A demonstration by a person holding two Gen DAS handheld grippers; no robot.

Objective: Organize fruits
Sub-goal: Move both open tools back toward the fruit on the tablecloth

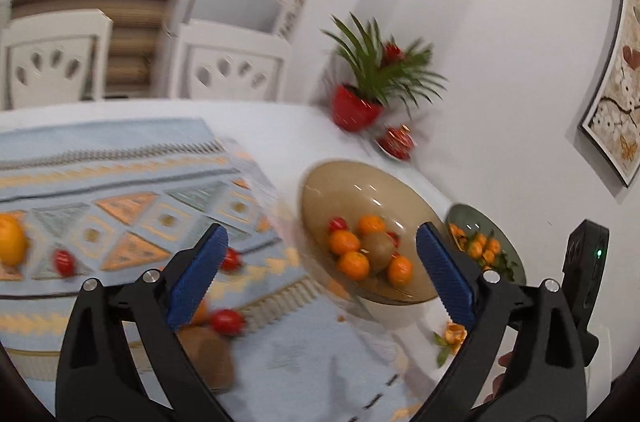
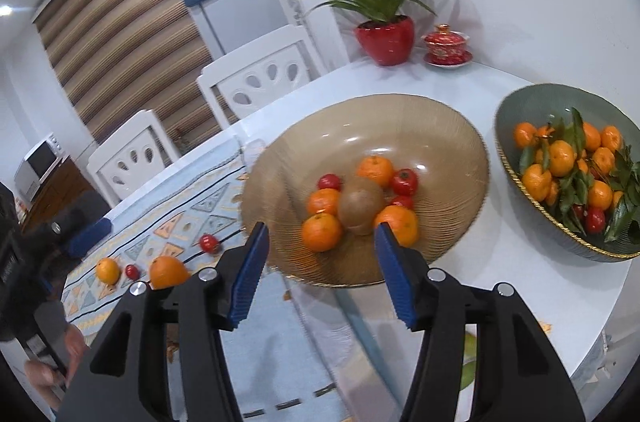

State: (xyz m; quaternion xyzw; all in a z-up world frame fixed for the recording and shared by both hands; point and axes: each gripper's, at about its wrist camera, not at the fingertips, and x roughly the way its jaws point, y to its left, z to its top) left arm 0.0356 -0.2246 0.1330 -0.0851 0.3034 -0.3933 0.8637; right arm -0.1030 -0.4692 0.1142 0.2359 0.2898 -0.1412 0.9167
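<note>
both tongs, left (image 1: 322,272) and right (image 2: 320,272), gape apart and hold nothing near the amber bowl (image 2: 448,126); a kiwi (image 2: 360,204) sits at its centre among oranges.

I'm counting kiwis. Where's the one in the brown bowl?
In the right wrist view the kiwi sits mid-bowl in the brown bowl, ringed by oranges and small red fruits.

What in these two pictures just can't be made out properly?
- Brown fruit, left view: blurred and partly behind the left gripper; kind unclear.
- Orange, left view: cut off by the edge.
- Green bowl, right view: leaves hide the fruit beneath.
- Left gripper, right view: dark blur.
</note>
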